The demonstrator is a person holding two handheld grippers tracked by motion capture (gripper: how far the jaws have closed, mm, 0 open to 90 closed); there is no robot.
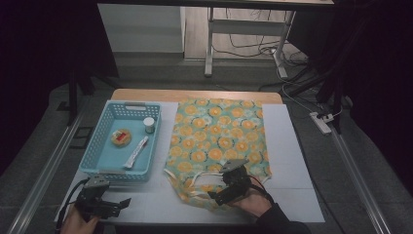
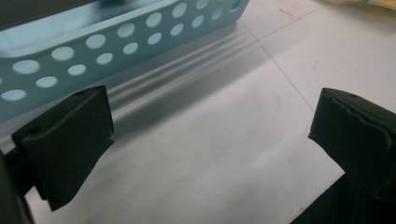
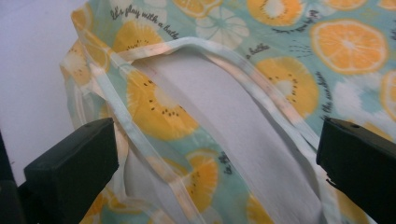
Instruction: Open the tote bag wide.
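Observation:
A fruit-print cloth bag (image 1: 219,141) lies flat in the middle of the white table, its pale handles (image 3: 261,100) at the near end. My right gripper (image 1: 225,187) hovers over those handles, jaws wide open with the strap loop and orange-slice print (image 3: 154,109) between them, nothing held. My left gripper (image 1: 113,205) sits at the near left corner of the table, open over bare white surface (image 2: 219,140), just in front of the blue basket (image 2: 70,51).
The light blue perforated basket (image 1: 97,151) stands left of the bag and holds a small white jar (image 1: 149,125), a round red-and-yellow item (image 1: 121,137) and a white tube (image 1: 136,152). A white mat (image 1: 287,161) covers the wooden table. Table legs and cables lie beyond.

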